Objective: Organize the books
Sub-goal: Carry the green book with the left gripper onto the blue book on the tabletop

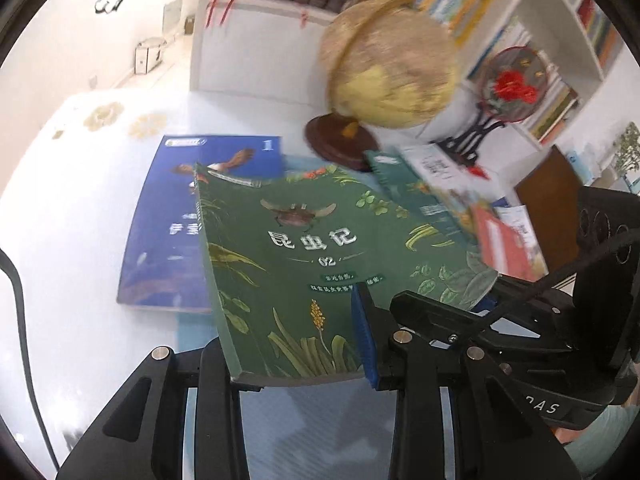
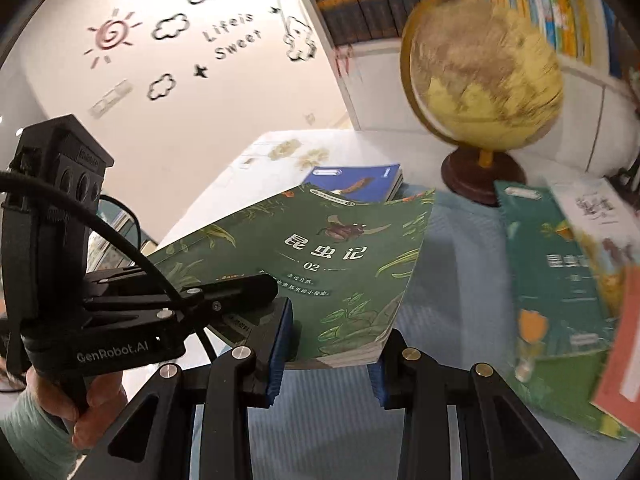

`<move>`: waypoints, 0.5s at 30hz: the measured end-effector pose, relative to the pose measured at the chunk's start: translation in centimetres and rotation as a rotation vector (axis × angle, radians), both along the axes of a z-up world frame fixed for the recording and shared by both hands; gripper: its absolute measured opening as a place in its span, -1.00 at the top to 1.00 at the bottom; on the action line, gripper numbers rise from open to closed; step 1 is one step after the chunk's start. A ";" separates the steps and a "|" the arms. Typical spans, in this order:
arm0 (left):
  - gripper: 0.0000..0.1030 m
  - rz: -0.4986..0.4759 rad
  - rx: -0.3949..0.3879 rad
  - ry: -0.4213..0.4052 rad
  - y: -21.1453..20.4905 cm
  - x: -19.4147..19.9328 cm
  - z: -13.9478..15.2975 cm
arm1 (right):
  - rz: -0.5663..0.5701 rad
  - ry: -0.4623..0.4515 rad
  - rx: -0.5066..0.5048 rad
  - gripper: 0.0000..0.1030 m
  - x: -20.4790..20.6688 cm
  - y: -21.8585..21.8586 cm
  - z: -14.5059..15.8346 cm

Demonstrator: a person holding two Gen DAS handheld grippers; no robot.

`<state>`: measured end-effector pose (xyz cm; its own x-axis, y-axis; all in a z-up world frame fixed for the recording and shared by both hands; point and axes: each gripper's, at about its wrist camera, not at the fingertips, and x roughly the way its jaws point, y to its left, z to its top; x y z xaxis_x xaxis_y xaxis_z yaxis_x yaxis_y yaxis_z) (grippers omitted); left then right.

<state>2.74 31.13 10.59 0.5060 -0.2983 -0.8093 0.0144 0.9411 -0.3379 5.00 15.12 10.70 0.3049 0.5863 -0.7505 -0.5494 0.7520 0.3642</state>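
Observation:
A green book (image 1: 304, 240) with a beetle and plants on its cover hangs tilted above the table, held by both grippers. In the left wrist view my left gripper (image 1: 294, 340) is shut on its near edge, one blue pad (image 1: 362, 336) lying on the cover. My right gripper (image 1: 440, 316) clamps the book's right corner there. In the right wrist view the right gripper (image 2: 328, 352) is shut on the book's (image 2: 320, 256) near corner, and the left gripper (image 2: 248, 292), held by a hand, grips its left edge. A blue book (image 1: 160, 220) (image 2: 360, 178) lies flat behind.
A globe (image 1: 392, 64) (image 2: 484, 76) on a dark base stands behind the books. Further books lie fanned at the right: a green one (image 2: 560, 280), a white one (image 2: 592, 208), a red one (image 1: 504, 240). A round red-flower ornament (image 1: 516, 84) and white bookshelves (image 1: 560, 20) stand beyond.

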 end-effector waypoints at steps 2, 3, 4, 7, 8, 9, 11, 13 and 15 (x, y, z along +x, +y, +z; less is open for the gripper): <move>0.40 0.015 -0.035 0.029 2.0 1.2 -1.7 | -0.026 0.036 -0.003 0.36 1.1 1.3 -1.4; 0.37 0.023 -0.039 0.038 2.5 1.4 -2.2 | -0.041 0.050 -0.004 0.36 1.4 1.7 -2.0; 0.34 0.038 -0.039 0.049 3.2 1.7 -2.7 | -0.049 0.068 -0.004 0.36 1.8 2.4 -2.6; 0.30 0.077 -0.057 0.080 5.5 2.2 -4.2 | -0.060 0.085 -0.021 0.36 2.4 3.7 -3.8; 0.29 0.095 -0.067 0.088 6.3 2.2 -4.9 | -0.060 0.086 -0.028 0.36 2.5 4.2 -4.1; 0.28 0.109 -0.076 0.093 6.9 2.3 -5.4 | -0.060 0.088 -0.037 0.36 2.7 4.8 -4.5; 0.32 0.146 -0.061 0.122 8.0 2.3 -6.7 | -0.060 0.100 -0.061 0.36 3.0 5.5 -5.3; 0.32 0.173 -0.046 0.135 8.8 2.2 -7.6 | -0.061 0.118 -0.069 0.36 3.2 5.8 -5.9; 0.32 0.198 -0.052 0.118 9.3 1.8 -7.5 | -0.062 0.126 -0.075 0.36 3.5 5.9 -6.2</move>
<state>4.58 40.45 3.10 0.4620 -0.2455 -0.8522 -0.2111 0.9028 -0.3746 8.55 21.03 4.48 0.2398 0.5097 -0.8262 -0.4546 0.8110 0.3683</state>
